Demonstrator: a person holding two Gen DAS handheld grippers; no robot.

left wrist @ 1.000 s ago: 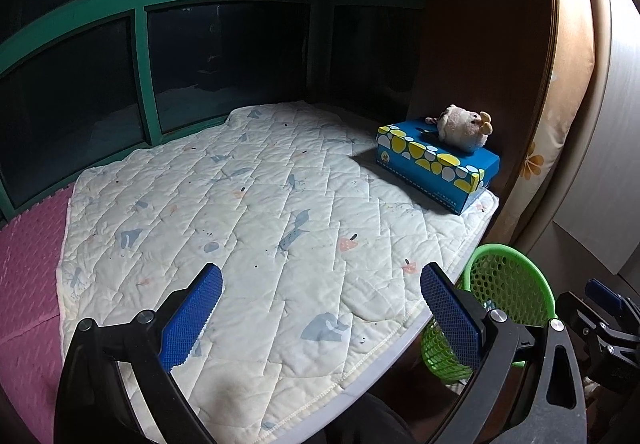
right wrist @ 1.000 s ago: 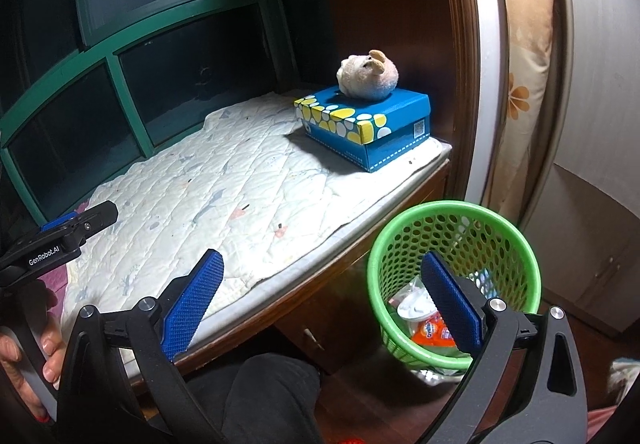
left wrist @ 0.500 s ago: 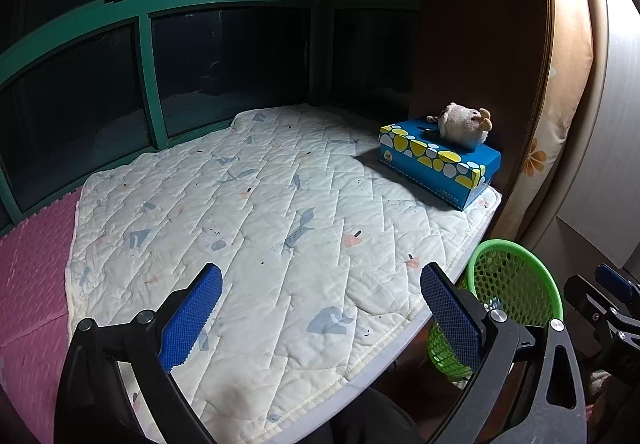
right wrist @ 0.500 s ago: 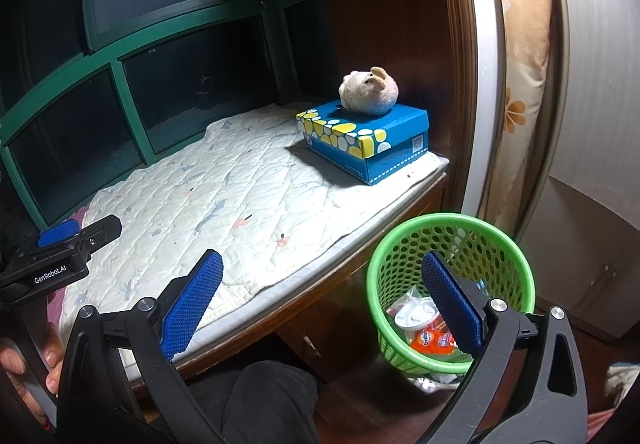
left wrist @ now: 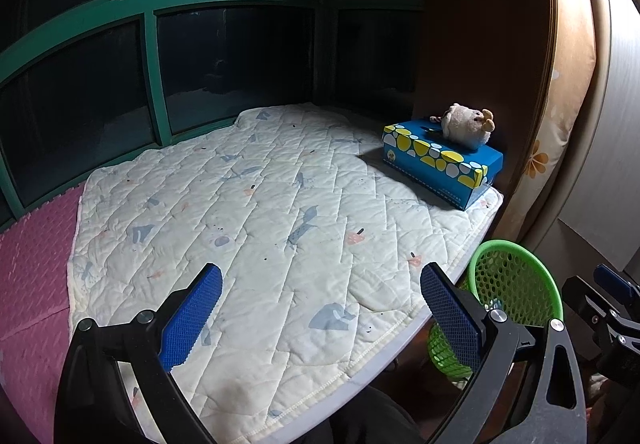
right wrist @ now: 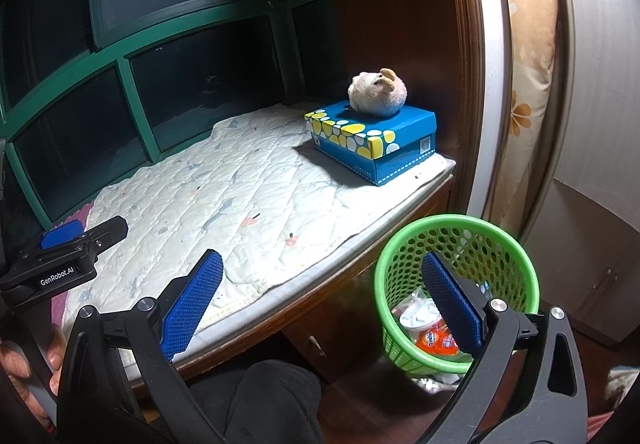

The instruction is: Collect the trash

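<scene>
Trash in green basket, jaws apart

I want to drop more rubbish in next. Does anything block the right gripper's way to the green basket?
Nothing visible does. The right gripper, jaws open and empty, hangs just above the green basket, whose mouth is uncovered, with wrappers at the bottom.
</scene>
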